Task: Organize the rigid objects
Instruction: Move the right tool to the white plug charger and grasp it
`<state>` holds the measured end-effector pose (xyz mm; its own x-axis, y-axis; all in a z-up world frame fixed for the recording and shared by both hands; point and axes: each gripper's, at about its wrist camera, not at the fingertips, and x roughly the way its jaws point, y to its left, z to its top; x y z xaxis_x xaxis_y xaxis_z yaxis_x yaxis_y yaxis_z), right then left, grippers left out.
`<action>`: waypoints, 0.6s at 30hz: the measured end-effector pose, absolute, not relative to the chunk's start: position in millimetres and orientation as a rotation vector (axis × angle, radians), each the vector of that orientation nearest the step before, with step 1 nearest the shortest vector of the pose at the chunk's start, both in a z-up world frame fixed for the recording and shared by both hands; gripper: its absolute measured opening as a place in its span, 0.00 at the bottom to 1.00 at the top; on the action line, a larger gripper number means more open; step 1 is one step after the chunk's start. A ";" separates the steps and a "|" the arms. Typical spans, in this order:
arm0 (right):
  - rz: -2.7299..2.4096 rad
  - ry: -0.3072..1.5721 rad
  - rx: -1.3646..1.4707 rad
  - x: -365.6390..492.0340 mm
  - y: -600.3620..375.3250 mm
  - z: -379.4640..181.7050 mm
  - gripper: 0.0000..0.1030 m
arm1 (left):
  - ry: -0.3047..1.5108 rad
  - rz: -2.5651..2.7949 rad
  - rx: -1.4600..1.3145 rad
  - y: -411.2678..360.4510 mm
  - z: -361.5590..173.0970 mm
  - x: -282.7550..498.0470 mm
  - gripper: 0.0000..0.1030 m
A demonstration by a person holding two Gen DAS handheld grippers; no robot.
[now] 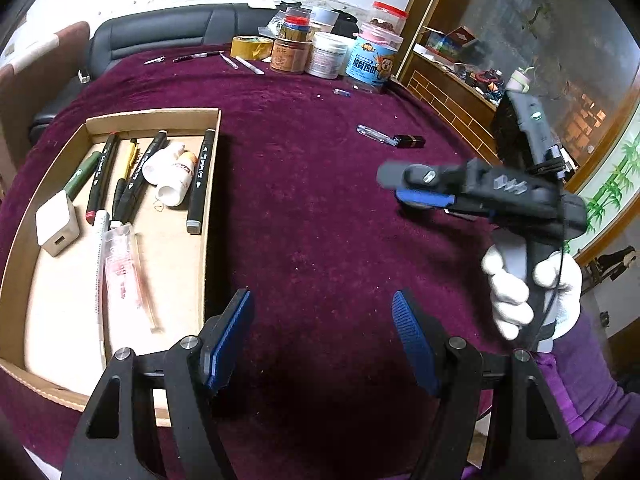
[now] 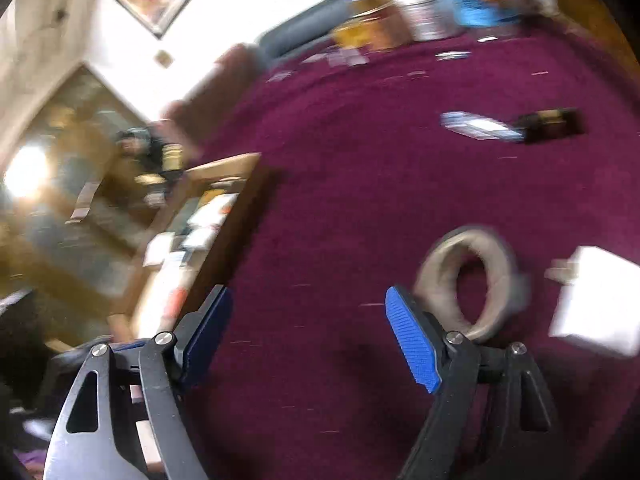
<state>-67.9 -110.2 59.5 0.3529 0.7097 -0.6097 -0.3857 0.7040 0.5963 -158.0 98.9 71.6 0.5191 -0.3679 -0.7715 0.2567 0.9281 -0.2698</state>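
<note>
My left gripper (image 1: pixel 322 304) hangs open over bare purple cloth (image 1: pixel 320 200), just right of a cardboard tray (image 1: pixel 152 114). The tray holds black markers (image 1: pixel 200 176), white bottles (image 1: pixel 172 172), a white charger cube (image 1: pixel 58 224) and a clear packet (image 1: pixel 120 268). A white-gloved hand (image 1: pixel 516 292) holds my right gripper (image 1: pixel 396 188) above the cloth to the right. In the blurred right wrist view that gripper (image 2: pixel 309 300) is open with nothing between its fingers. A grey tape ring (image 2: pixel 432 280) lies just right of its right finger, beside a white box (image 2: pixel 596 300).
A small dark box (image 1: pixel 408 142) and a clear pen-like item (image 1: pixel 374 135) lie on the cloth further back. Jars (image 1: pixel 328 54), a yellow tape roll (image 1: pixel 251 47) and pens (image 1: pixel 198 56) line the far edge. A wooden cabinet (image 1: pixel 448 92) stands at the right.
</note>
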 end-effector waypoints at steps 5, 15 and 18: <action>0.625 0.854 0.343 -78.6 -137.9 85.1 0.78 | 0.947 -0.380 -0.137 102.1 72.2 -158.6 0.64; 0.169 0.828 0.400 -68.2 -250.7 67.3 0.77 | 0.980 -0.412 -0.154 90.8 63.7 -156.4 0.64; 0.147 0.871 0.489 -53.8 -261.7 56.0 0.77 | 0.983 -0.399 -0.135 85.9 67.1 -154.4 0.64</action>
<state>-53.8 -261.7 56.0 0.6418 0.3184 -0.6976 0.0725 0.8805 0.4686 -154.4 85.9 67.1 0.4887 -0.3873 -0.7818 0.2671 0.9194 -0.2886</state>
